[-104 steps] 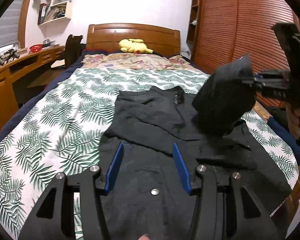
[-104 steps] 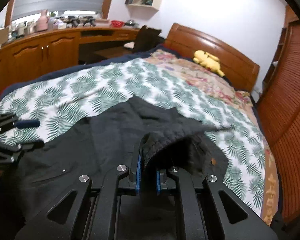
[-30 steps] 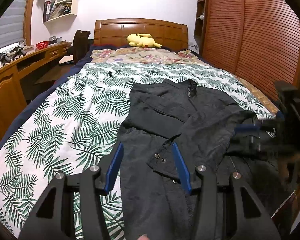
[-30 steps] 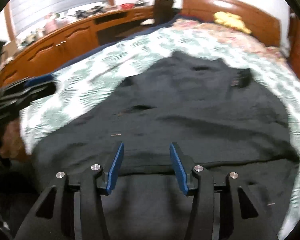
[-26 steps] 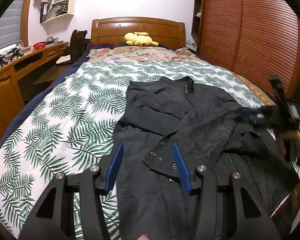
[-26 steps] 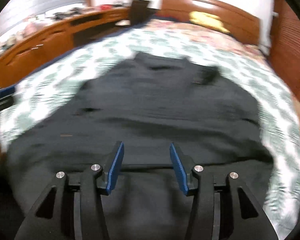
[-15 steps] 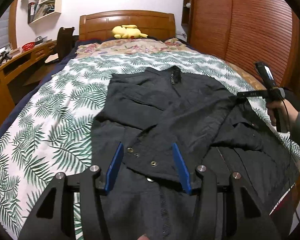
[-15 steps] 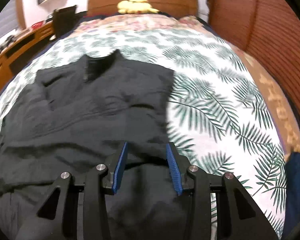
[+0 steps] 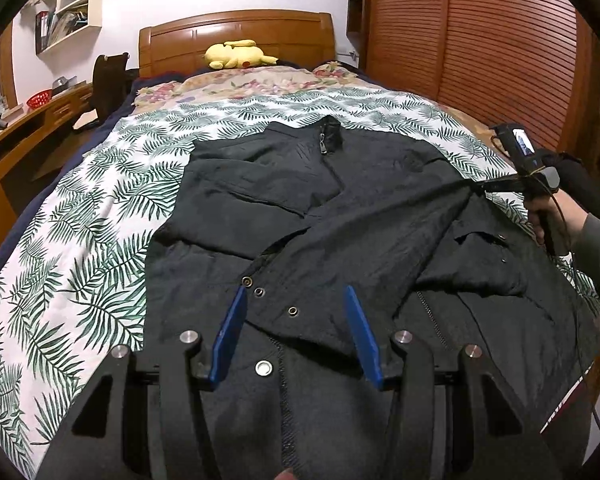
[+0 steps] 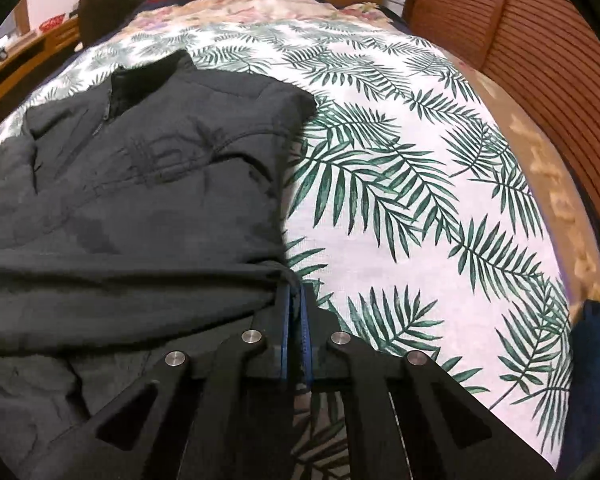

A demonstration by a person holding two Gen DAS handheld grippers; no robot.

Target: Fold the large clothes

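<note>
A large black jacket (image 9: 320, 208) lies collar-up on the leaf-print bedspread (image 9: 100, 208), its right sleeve folded across the front with snap buttons showing. My left gripper (image 9: 296, 300) is open and empty, hovering just above the sleeve cuff near the hem. My right gripper (image 10: 294, 292) is shut on the jacket's right edge (image 10: 272, 276), at the fold by the armpit. It also shows in the left wrist view (image 9: 488, 186) at the jacket's right side, held by a hand. The jacket fills the left of the right wrist view (image 10: 140, 184).
A yellow plush toy (image 9: 236, 54) lies by the wooden headboard (image 9: 236, 32). A wooden desk (image 9: 20, 120) and a dark chair (image 9: 108, 80) stand on the left. A slatted wooden wardrobe (image 9: 480, 40) runs along the right. A dark blue item (image 10: 592, 340) lies at the bed's right edge.
My right gripper let go of the sleeve, swung to the jacket's right side and closed on its edge. My left gripper stayed open over the cuff, which shifted a little left.
</note>
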